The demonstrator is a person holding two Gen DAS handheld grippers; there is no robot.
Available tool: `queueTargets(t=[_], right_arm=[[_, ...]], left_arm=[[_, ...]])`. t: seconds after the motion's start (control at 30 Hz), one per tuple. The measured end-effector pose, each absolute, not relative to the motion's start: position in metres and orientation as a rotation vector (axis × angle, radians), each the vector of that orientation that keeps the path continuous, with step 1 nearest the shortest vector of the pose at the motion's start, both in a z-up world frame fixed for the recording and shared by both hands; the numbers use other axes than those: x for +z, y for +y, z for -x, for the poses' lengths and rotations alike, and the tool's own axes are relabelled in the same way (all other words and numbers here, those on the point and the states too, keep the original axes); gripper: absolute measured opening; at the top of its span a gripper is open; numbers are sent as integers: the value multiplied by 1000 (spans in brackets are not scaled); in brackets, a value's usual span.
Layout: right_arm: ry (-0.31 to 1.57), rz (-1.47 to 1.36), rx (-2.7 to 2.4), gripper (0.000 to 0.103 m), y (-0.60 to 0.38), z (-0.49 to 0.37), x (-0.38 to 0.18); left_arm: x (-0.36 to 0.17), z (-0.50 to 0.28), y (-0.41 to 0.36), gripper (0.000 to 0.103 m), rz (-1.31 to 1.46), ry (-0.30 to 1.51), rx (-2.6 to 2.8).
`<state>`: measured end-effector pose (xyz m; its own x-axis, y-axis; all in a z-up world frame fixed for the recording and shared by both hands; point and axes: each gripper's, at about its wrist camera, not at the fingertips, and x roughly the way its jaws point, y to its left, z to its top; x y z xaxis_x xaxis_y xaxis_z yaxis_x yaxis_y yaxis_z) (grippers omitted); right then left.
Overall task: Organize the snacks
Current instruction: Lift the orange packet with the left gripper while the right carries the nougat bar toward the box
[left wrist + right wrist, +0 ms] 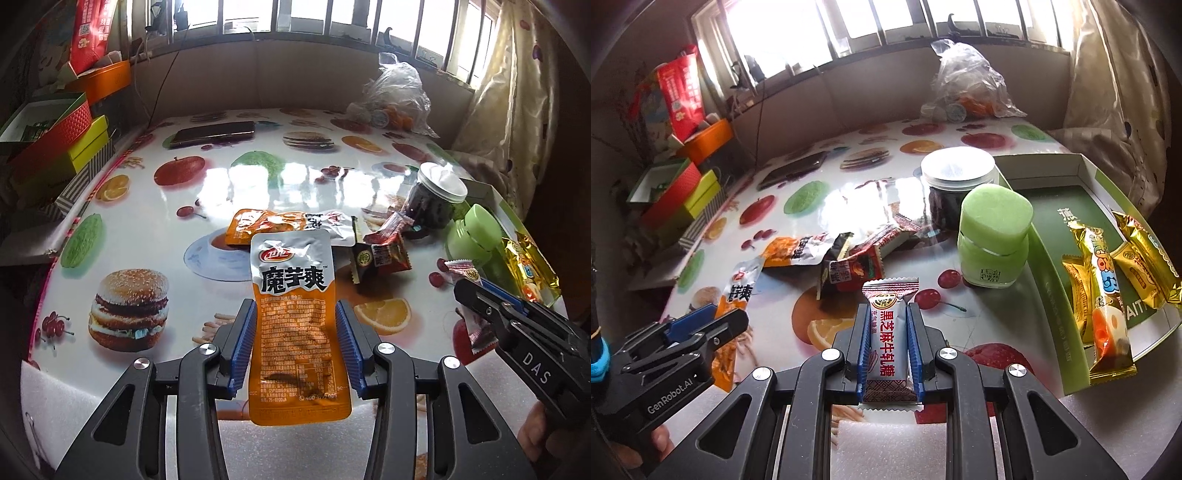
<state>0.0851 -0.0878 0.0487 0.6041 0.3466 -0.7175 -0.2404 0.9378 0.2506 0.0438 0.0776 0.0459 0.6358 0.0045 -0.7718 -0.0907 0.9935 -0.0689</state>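
My left gripper (295, 314) is shut on an orange and silver konjac snack pouch (295, 317), held above the table; it also shows in the right wrist view (738, 291). My right gripper (888, 317) is shut on a white and red nougat candy (888, 332), also seen from the left wrist view (461, 267). A second orange pouch (266, 225) and dark red snack packets (384, 251) lie mid-table. A green tray (1067, 206) at the right holds gold-wrapped snacks (1108, 295).
A dark jar with a white lid (955, 184) and a green jar (993, 240) stand beside the tray. A phone (214, 133) and a plastic bag (399, 96) lie at the far side. Coloured boxes (55, 136) are stacked at the left edge.
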Motion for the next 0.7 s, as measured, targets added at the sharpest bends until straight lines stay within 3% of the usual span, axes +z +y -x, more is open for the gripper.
queueTargets(t=[0.7], right_arm=[[766,-188,286,18,-136,-78,85]], left_arm=[[83,-54,27,45,94,815,-99]])
